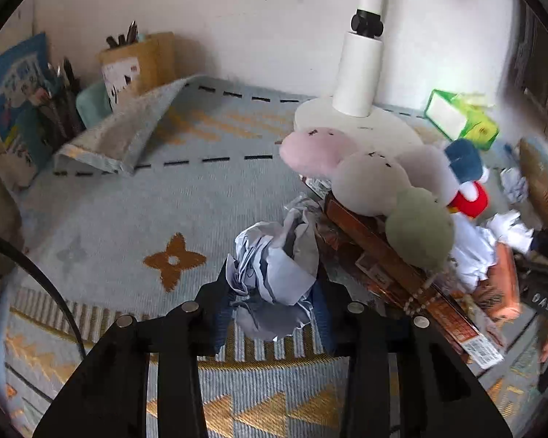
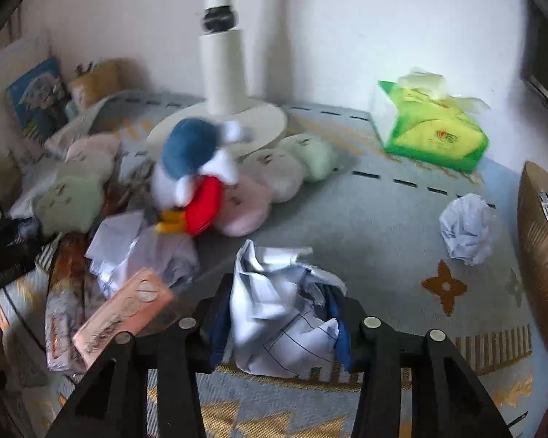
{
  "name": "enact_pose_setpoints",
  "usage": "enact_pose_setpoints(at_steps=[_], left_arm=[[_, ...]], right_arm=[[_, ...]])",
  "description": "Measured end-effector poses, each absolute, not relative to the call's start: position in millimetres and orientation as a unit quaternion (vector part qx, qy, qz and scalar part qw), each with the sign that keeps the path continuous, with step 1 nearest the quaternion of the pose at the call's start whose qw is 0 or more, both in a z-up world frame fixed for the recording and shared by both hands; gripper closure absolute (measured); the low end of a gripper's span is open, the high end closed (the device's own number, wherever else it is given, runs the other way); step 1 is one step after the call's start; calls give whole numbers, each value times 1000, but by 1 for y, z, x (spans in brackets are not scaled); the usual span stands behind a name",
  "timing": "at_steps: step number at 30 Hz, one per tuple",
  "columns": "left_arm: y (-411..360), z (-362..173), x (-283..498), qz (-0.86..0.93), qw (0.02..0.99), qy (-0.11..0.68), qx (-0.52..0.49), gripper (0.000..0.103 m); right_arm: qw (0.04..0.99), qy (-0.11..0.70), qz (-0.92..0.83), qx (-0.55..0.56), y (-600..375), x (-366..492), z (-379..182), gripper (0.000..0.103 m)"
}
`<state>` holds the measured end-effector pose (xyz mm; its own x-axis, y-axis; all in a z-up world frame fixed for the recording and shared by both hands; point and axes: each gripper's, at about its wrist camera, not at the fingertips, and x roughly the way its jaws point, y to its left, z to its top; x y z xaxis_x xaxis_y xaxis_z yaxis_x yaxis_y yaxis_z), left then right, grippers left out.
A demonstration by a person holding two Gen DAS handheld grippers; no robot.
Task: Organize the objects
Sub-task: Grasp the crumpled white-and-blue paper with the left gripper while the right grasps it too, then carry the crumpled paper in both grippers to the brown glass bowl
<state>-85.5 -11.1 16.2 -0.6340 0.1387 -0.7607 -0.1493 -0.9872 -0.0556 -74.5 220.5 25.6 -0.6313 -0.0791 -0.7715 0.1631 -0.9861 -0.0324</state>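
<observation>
Pale blue woven rug point(image 1: 135, 200) w/ mustard triangles, stripe bands, dashed black lines and a brown four-petal motif point(image 1: 174, 261); far-left corner of rug flipped over on itself. Plain white wall point(image 1: 237, 18) behind, dark furniture at far right (blurred, can't tell what).

Left gripper point(image 1: 272, 292): jaws narrowed, pads pressing both sides of a crumpled paper ball point(image 1: 274, 266), bluish-white, just in front of the motif. Right gripper point(image 2: 279, 314): jaws likewise drawn in, clamped on a second crumpled paper wad point(image 2: 277, 303) w/ ruled lines showing.

White lamp base point(image 1: 361, 124) and post standing at back centre. Green tissue pack point(image 2: 436, 135) near wall, right. Third paper ball point(image 2: 465, 230) lying loose on rug, well apart from right gripper, just beside a gold ribbed object point(image 2: 540, 255) at frame edge.

Clutter pile mid-rug: pastel dumpling-string plush point(image 1: 369, 186) (pink, white, green) draped over an orange-brown box point(image 1: 394, 266); duck plush point(image 2: 197, 175) w/ blue cap and red bow touching a second pastel plush point(image 2: 274, 175); loose white paper sheets and a pink packet point(image 2: 124, 314) beside them.

Back left: yellow pen holder point(image 1: 139, 62) w/ pens, blue illustrated book point(image 1: 14, 91) leaning on wall.
</observation>
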Motion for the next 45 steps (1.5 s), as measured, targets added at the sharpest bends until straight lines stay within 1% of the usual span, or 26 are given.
enact_pose_setpoints(at_steps=[4, 12, 18, 29, 39, 45], left_arm=[[-16, 19, -79, 907, 77, 2, -415, 68], [-22, 31, -67, 908, 67, -4, -414, 67], [-26, 54, -57, 917, 52, -25, -395, 67], [-13, 101, -33, 937, 49, 8, -347, 67], [11, 134, -17, 946, 67, 20, -317, 67], [27, 152, -8, 950, 82, 19, -302, 67]], right_arm=[[88, 6, -902, 423, 223, -65, 29, 58], [89, -4, -909, 408, 229, -48, 49, 58], [96, -7, -913, 396, 233, -35, 65, 57], [112, -22, -928, 356, 236, -7, 105, 57], [109, -33, -940, 322, 249, 17, 135, 57], [110, -56, -945, 302, 266, 29, 149, 57]])
